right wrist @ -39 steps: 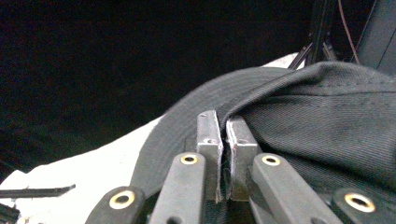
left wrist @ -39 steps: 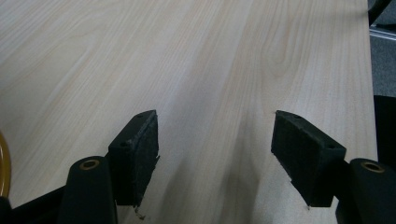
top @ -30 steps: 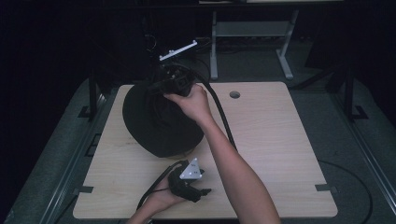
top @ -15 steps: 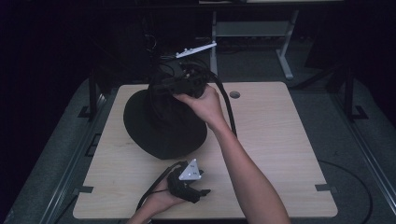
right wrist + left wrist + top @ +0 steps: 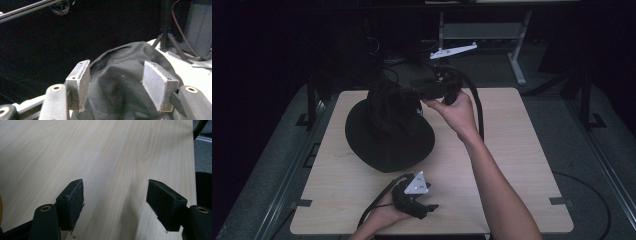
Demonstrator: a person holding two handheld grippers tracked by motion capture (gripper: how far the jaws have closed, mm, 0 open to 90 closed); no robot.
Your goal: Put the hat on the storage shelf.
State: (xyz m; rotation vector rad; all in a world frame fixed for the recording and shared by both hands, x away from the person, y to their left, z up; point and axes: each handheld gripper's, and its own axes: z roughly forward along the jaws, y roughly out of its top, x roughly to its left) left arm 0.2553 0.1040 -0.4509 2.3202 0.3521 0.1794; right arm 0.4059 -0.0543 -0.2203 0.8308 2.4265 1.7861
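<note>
Since the earlier frames my right hand-held gripper (image 5: 443, 86) has drifted toward upper centre, jaws just opening, the crown of the one black hat (image 5: 389, 132) loose between them. The hat sits centre-left on the one wooden surface (image 5: 522, 165). My left hand-held gripper (image 5: 414, 197) rests low, agape, empty; its own view shows bare wood grain.
</note>
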